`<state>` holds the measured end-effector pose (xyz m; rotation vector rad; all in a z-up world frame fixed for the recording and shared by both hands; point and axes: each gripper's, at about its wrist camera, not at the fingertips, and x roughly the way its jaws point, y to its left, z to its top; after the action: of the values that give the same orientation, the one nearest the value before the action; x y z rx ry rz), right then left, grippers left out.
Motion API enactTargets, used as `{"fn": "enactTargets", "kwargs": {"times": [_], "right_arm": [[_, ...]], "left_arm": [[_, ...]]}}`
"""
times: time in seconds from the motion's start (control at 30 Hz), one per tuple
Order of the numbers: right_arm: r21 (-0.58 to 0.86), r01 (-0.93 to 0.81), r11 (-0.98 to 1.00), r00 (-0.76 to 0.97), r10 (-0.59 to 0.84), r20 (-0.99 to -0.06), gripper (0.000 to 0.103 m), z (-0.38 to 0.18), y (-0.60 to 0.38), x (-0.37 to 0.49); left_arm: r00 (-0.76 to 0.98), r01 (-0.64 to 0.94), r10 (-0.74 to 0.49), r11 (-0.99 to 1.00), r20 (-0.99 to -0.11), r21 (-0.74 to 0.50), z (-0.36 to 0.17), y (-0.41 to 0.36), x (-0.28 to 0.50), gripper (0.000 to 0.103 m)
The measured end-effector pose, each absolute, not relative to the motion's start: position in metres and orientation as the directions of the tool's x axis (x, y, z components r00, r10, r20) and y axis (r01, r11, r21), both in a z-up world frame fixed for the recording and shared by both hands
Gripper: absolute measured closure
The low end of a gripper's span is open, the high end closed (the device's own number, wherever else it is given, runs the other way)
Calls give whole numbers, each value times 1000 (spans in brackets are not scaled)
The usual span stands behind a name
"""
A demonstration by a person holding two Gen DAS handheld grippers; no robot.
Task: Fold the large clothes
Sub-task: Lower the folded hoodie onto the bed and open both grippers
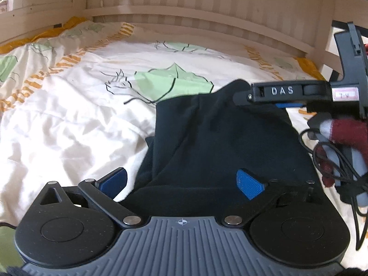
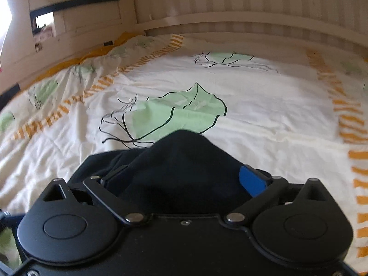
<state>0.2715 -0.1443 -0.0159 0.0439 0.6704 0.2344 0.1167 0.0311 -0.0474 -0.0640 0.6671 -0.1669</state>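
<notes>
— Looking at the bed, where's the dark garment [image 1: 218,142]?

— Lower centre of the left wrist view, lying over the white duvet [image 1: 69,119] with the green leaf print, its near end bunched between the blue pads [image 1: 249,182] of the left hand-held gripper [image 1: 181,181].

— Is that one clenched?

— No, its fingers stand wide apart, with the cloth heaped loosely in the gap. I'd call it released, though cloth lies against the right pad.

— And the other?

— The right hand-held gripper [image 1: 241,97] comes in from the right edge of that same view, marked "DAS", with its tip at the garment's far upper corner. In its own view, cloth [image 2: 181,168] rises in a peak between the spread fingers [image 2: 251,180], filling the lower middle. Whether it truly pinches, I cannot tell.

— What's behind?

— A pale wooden slatted headboard [image 1: 207,11] runs across the top, and an orange striped border [image 2: 354,138] runs down the duvet's right side.
</notes>
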Motion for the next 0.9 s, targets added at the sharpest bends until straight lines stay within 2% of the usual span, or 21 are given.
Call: {"fn": "enactTargets", "kwargs": {"times": [0.5,0.7,0.9], "right_arm": [[142,3,990,839,74,-539,0,28,-163,183],[206,57,977,837,66,-543,0,31,-174,131],[198,116,973,830,15,-558,0,28,-175,86]], "left_arm": [[774,155,-183,983,-607,-99,3,31,89,0],[751,193,-212,976,-625,-99,6,25,69,0],[732,196,-215,975,-647,-102,4,22,51,0]]}}
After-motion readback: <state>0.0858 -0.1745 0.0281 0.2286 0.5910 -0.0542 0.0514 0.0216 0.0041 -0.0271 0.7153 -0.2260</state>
